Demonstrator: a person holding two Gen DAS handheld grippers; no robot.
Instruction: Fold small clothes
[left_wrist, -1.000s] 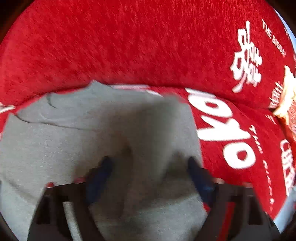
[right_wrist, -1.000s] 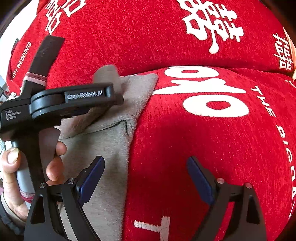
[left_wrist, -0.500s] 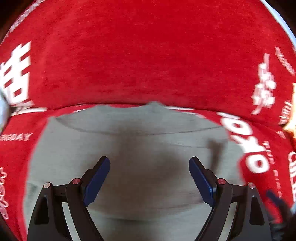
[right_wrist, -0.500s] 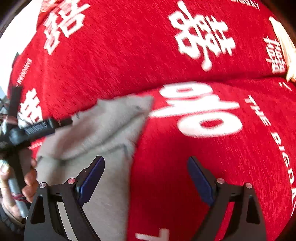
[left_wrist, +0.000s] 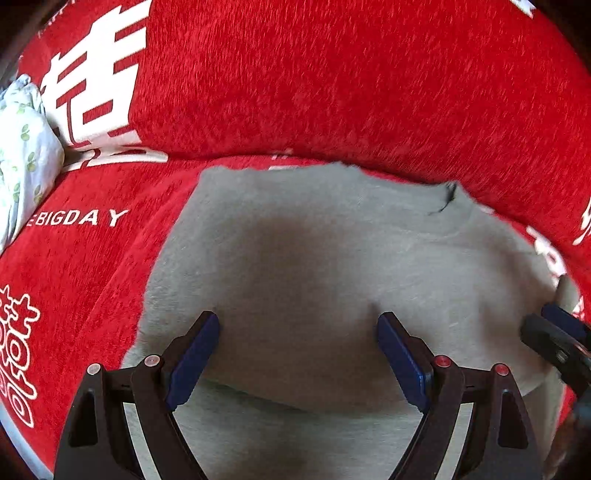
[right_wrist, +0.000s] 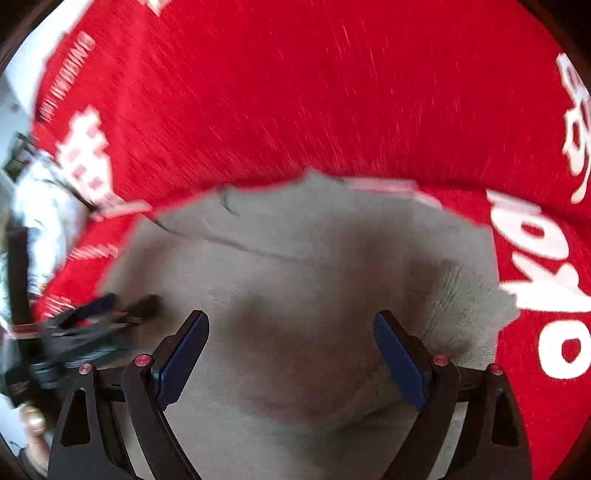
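Grey garment (left_wrist: 332, 266) flat on red sofa cover (left_wrist: 332, 81), long axis apparently crosswise. Left gripper (left_wrist: 297, 356) and right gripper (right_wrist: 291, 354) above it, jaws spread wide, nothing grasped; neither nearer.

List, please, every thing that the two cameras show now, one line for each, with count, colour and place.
garment: one, grey, spread flat on the cover, under both grippers.
cover: one, red with white lettering, over the seat and the back behind it.
cloth: one, white with small green print, bunched at the left edge of the left view.
left gripper: one, black with blue pads, open above the garment, nothing between the pads.
right gripper: one, black with blue pads, open above the garment, nothing between the pads.
hand: one, partly seen at the lower left edge of the right view, holding the left gripper's handle.
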